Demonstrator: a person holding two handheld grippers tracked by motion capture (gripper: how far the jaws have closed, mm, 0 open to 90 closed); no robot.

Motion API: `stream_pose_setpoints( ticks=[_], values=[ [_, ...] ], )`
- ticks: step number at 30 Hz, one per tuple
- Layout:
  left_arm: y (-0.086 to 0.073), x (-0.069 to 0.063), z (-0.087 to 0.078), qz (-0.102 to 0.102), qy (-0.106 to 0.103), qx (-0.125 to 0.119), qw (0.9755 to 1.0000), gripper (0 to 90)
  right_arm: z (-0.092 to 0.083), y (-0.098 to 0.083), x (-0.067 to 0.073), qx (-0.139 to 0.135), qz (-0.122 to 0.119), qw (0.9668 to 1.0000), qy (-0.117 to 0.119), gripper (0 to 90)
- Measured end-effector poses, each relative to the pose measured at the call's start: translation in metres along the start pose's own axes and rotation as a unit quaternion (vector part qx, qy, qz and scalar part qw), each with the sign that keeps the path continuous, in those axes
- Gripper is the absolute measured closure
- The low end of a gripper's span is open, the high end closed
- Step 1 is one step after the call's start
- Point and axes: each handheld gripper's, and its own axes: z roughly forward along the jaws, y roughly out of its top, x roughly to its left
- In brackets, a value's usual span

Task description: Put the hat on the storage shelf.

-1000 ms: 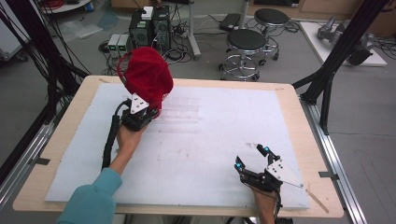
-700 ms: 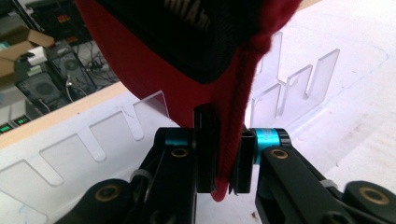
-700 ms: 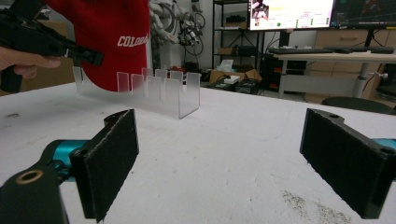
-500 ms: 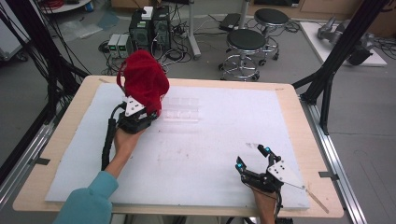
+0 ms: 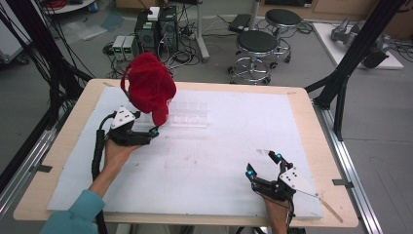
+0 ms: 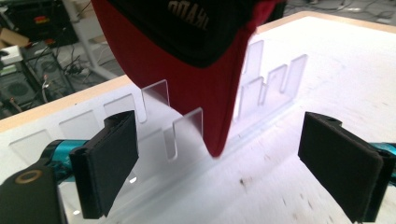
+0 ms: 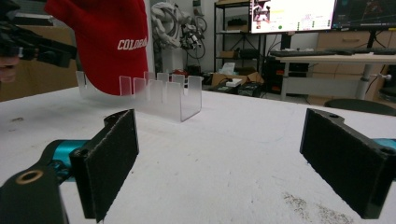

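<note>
Just before the red cap [image 6: 187,60], left gripper [image 6: 219,158] jaws just opened wide, empty, cap resting on clear rack [image 6: 187,130].

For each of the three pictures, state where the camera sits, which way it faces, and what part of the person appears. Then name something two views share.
High view: above the person's side, facing forward and down on the table; both forearms, left gripper, right gripper.
Left gripper view: on the left gripper, facing the red cap on the clear slotted rack; jaws open, just opened, nothing gripped.
Right gripper view: on the right gripper, low across the table; jaws open.
Shared: cap and rack.
</note>
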Motion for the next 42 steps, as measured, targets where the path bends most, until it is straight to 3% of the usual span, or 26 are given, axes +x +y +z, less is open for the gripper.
stream_pose_setpoints(
  ticks=[3,6,13,18,21,23,27,37,42],
  values=[
    [-0.01,0.005,-0.016,0.011,-0.006,0.001,0.9999,12.5,0.0,0.0,0.001,0.0,0.0,1.0,-0.001,10.5],
    [-0.027,0.011,-0.038,0.028,-0.003,-0.017,0.9994,12.5,-0.001,0.0,0.001,-0.001,-0.001,1.0,-0.003,10.5],
    [-0.062,0.026,-0.09,0.034,-0.031,-0.07,0.9965,12.5,0.0,0.0,0.001,-0.001,-0.003,1.0,-0.003,10.5],
    [-0.089,0.029,-0.112,0.034,-0.04,-0.083,0.9952,12.5,0.0,0.0,0.002,0.0,-0.005,1.0,-0.006,10.5],
    [-0.1,0.031,-0.119,0.015,-0.035,-0.093,0.995,11.7,0.0,0.0,0.003,0.001,-0.004,1.0,-0.007,10.5],
    [-0.102,0.028,-0.124,0.011,-0.032,-0.118,0.9925,11.6,0.0,0.0,0.003,0.0,-0.007,0.9999,-0.009,10.5],
    [-0.104,0.025,-0.125,0.026,-0.029,-0.128,0.991,11.6,-0.001,0.0,0.003,0.001,-0.007,0.9999,-0.01,10.5],
    [-0.106,0.027,-0.128,0.009,-0.018,-0.144,0.9894,11.7,-0.001,0.0,0.003,0.001,-0.007,0.9999,-0.01,10.5],
    [-0.107,0.026,-0.129,0.015,-0.016,-0.148,0.9888,11.8,0.0,0.0,0.003,0.002,-0.009,0.9999,-0.01,10.5]
  ],
)
